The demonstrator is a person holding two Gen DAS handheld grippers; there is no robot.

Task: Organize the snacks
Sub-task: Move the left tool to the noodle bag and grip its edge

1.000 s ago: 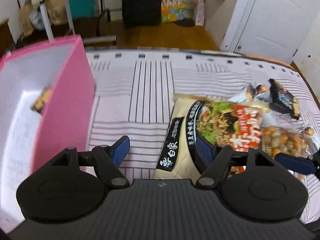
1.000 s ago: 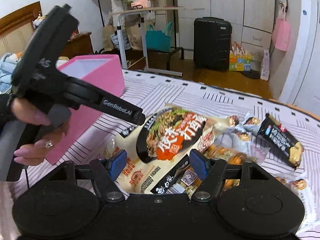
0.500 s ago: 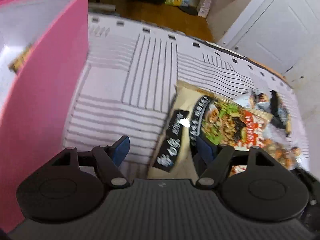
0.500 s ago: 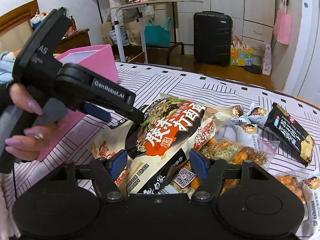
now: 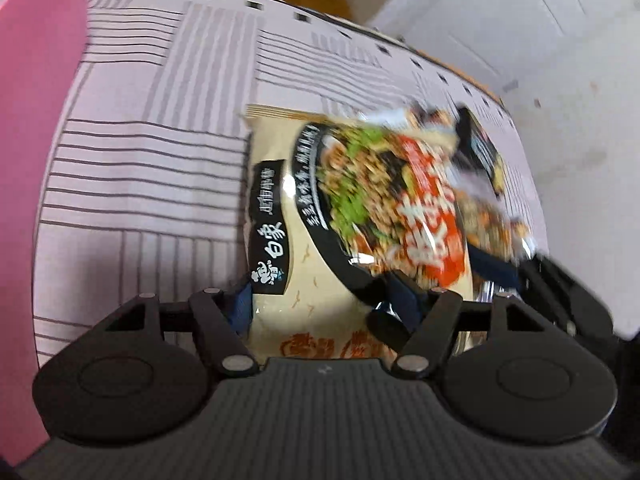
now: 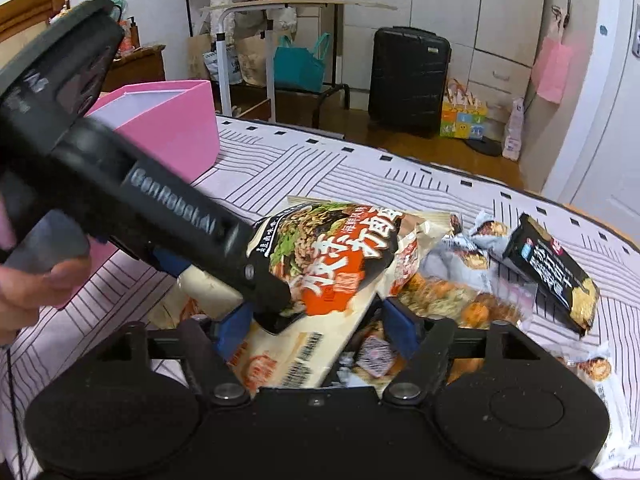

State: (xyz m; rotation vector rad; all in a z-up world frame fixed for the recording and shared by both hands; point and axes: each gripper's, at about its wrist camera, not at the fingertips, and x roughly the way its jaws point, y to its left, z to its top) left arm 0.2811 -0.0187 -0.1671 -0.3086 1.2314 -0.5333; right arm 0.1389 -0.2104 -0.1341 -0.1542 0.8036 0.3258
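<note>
Large cream noodle packet [image 6: 320, 280], glossy plastic film, crinkled, catching highlights near the black printed bowl. Small black snack bar wrapper [image 6: 552, 276], also shiny film. Clear crinkly plastic bag of fried snacks [image 6: 460, 304], see-through and glinting. Striped white cloth cover [image 5: 140, 160] on the bed, matt woven fabric, smooth with faint folds. Pink box [image 6: 176, 128], matt, looks like card or stiff plastic; cannot tell which. Right gripper [image 6: 316, 324] and left gripper [image 5: 320, 304]: matt black moulded plastic bodies, ribbed on top, small bright metal pivot pins, blue rubbery-looking pads [image 6: 400, 324]. Black hard-shell suitcase [image 6: 408, 80], ridged, slight sheen. Wooden floor [image 6: 440, 148], polished.
</note>
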